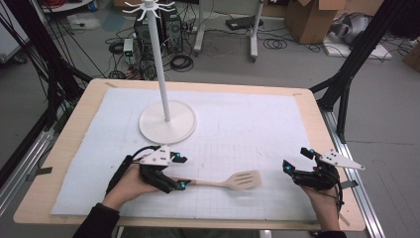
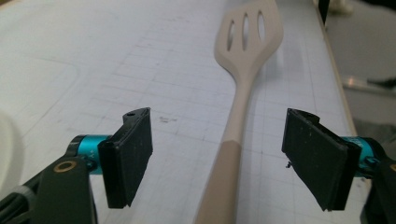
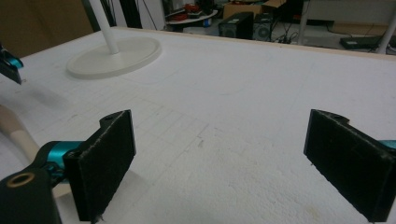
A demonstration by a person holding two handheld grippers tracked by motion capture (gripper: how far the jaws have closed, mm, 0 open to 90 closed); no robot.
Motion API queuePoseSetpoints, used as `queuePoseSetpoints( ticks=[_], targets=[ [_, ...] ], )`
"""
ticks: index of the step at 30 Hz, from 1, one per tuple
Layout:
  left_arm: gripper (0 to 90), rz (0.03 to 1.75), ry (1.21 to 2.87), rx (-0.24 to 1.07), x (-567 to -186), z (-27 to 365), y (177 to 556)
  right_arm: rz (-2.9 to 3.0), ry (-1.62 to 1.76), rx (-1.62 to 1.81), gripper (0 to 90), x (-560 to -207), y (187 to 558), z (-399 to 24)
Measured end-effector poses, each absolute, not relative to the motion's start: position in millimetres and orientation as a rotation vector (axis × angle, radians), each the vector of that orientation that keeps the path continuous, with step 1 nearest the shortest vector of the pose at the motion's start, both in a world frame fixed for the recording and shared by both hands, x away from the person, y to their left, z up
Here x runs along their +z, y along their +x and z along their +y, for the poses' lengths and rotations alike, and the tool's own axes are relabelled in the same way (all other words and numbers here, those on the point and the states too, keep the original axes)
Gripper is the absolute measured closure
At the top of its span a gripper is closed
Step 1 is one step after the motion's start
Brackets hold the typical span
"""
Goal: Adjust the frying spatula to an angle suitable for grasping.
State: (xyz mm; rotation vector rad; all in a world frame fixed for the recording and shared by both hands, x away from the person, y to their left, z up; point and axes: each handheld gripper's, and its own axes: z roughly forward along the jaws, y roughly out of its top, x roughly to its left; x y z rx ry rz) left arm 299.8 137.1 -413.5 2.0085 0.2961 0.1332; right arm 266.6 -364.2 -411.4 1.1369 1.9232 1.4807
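Black pads on the left tool (image 1: 181, 172) stand wide apart, w/ the beige spatula (image 1: 233, 181) handle running up between them, nearer the right-hand pad in the left gripper view, touching neither. In that view the left tool (image 2: 217, 158) sits low over the handle; the spatula (image 2: 243, 79) lies flat on the white mat (image 2: 93, 70), slotted head pointing away from the tool. From the high view, the handle end is at the left tool's lower jaw and the slotted head reaches toward the counter's middle, between the two tools but closer to the left one.

Right tool (image 1: 296, 160) is also wide open, nothing between its jaws, held by the person's right hand (image 1: 324, 196) well apart from the spatula head, toward the counter's right edge. In the right gripper view the right tool (image 3: 217, 158) looks across bare mat (image 3: 243, 93); the spatula (image 3: 16, 133) handle shows at the left edge of that view.

Beyond the spatula, farther from the person, a white stand (image 1: 166, 106) w/ round base, tall pole and hooks at top sits on the mat (image 1: 247, 124). Mat covers most of the wooden counter (image 1: 59, 148). Past the counter: floor w/ cables, a PC tower (image 1: 171, 25), a cardboard box (image 1: 309, 20).
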Motion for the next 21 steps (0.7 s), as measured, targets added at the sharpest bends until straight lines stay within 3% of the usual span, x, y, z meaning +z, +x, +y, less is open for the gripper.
queuePoseSetpoints(
  ticks=[4, 11, 21],
  targets=[
    [16.4, 0.428, 1.917, 0.182, -413.4, 172.6, 298.1, 1.937, 1.141, 1.483, 8.0, -412.6, 267.0, -361.6],
    [15.3, 0.575, 1.792, 0.266, -412.4, 226.1, 293.3, 1.951, 1.129, 1.507, 8.0, -413.8, 269.2, -356.8],
    [13.2, 0.627, 1.723, 0.284, -412.6, 250.8, 292.1, 1.953, 1.122, 1.542, 8.0, -410.9, 271.9, -351.5]
  ],
)
